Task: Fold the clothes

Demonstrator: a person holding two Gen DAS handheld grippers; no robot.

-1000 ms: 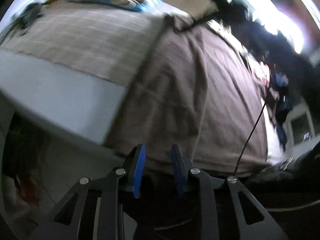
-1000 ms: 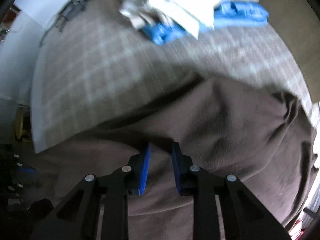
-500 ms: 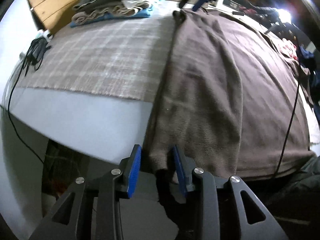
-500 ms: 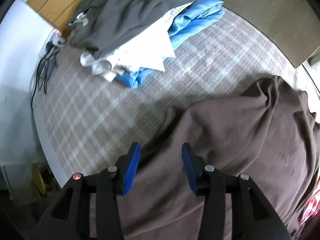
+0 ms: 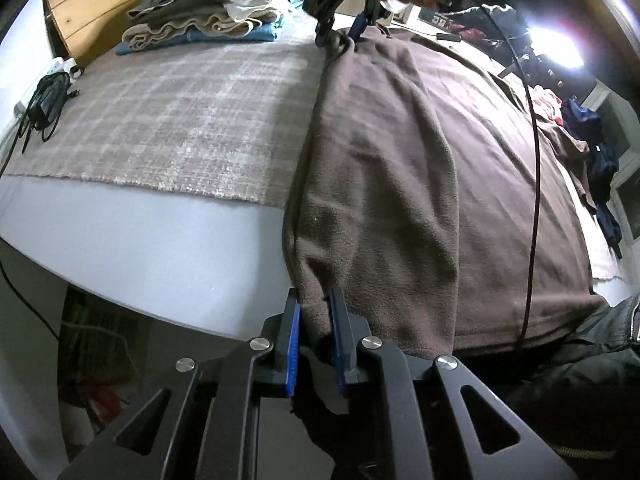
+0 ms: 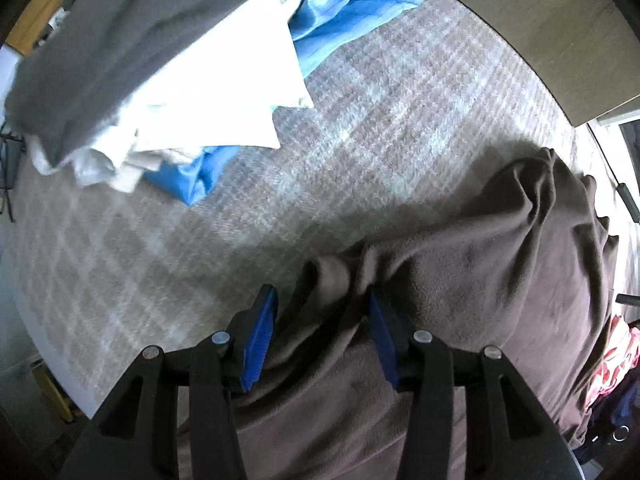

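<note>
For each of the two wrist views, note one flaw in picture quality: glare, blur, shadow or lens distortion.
Left wrist view: harsh glare from a bright light washes out the upper right, and the fisheye lens bows the white table edge. Right wrist view: the stacked clothes at the top are blurred, and a shadow edges the brown garment.

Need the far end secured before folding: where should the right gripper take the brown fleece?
Take the bunched corner ridge of the brown fleece between the open right gripper, coming straight down from above. The ridge stands proud of the plaid blanket, so the pads can pinch it alone.
</note>
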